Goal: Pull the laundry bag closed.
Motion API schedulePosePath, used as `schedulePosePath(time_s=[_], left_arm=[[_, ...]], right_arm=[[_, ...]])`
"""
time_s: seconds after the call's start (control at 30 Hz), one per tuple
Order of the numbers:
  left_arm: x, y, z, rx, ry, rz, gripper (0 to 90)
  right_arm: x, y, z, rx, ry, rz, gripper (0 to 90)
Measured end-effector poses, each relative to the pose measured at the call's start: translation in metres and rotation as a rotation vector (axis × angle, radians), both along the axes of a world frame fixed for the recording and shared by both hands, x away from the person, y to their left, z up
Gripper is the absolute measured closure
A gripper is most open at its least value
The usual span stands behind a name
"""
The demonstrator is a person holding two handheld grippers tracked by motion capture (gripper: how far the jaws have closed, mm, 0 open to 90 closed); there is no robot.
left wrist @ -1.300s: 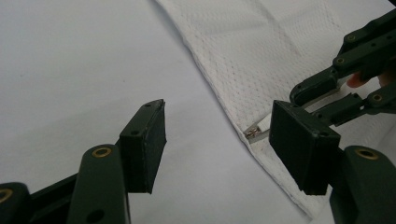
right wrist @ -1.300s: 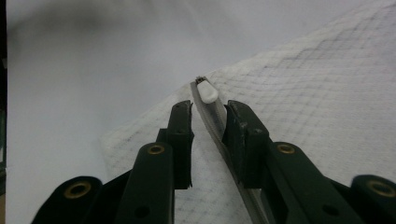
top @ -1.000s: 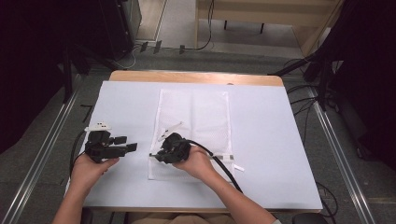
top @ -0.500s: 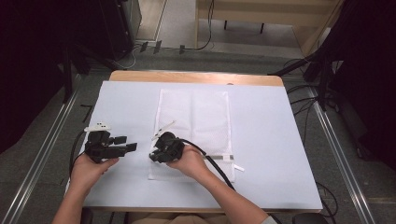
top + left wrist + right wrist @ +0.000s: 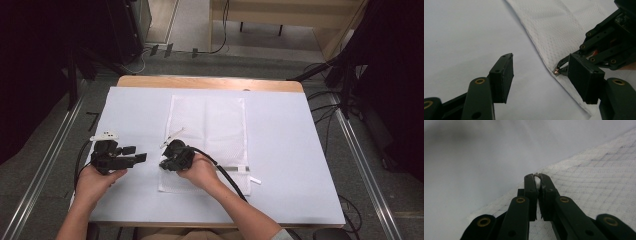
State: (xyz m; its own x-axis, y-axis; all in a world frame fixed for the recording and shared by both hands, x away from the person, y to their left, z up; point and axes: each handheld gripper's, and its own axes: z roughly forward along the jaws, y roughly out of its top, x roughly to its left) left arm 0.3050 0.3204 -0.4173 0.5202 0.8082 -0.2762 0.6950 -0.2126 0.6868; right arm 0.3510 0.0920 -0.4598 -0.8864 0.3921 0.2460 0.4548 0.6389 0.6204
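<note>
Right tool (image 5: 165, 163), its jaws just closed, now pinching the zipper pull (image 5: 556, 71) at the near left edge of the white mesh bag (image 5: 220, 120) lying flat mid-bench; left tool (image 5: 137, 154) spread and idle just left; zip likely ready to be drawn.

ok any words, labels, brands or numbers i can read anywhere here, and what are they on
None: no readable text in any view.
The white mesh bag shows plain fabric, no print.
The small white tabs by its near right corner are too small to tell whether they carry writing.
The left gripper and right gripper bear no legible marking.
</note>
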Motion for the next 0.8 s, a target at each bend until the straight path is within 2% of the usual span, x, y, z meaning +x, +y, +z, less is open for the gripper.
schedulePosePath(time_s=[0.3, 0.53, 0.63, 0.7, 0.8], left_arm=[[0.000, -0.006, -0.002, -0.004, 0.013, -0.037, 40.1], [-0.001, -0.013, -0.004, -0.019, 0.028, -0.079, 41.2], [-0.001, -0.018, -0.005, 0.000, 0.040, -0.102, 41.1], [0.000, -0.021, -0.006, -0.011, 0.052, -0.104, 41.3], [-0.001, -0.026, -0.008, 0.002, 0.059, -0.130, 41.5]], right_arm=[[-0.001, -0.006, 0.011, 0.028, -0.046, 0.022, 87.5], [0.001, -0.015, 0.024, 0.069, -0.044, 0.011, 87.5], [0.000, -0.014, 0.026, 0.075, -0.044, 0.007, 87.5], [0.000, -0.015, 0.027, 0.076, -0.054, 0.010, 87.5], [0.000, -0.016, 0.031, 0.086, -0.055, 0.000, 87.5]])
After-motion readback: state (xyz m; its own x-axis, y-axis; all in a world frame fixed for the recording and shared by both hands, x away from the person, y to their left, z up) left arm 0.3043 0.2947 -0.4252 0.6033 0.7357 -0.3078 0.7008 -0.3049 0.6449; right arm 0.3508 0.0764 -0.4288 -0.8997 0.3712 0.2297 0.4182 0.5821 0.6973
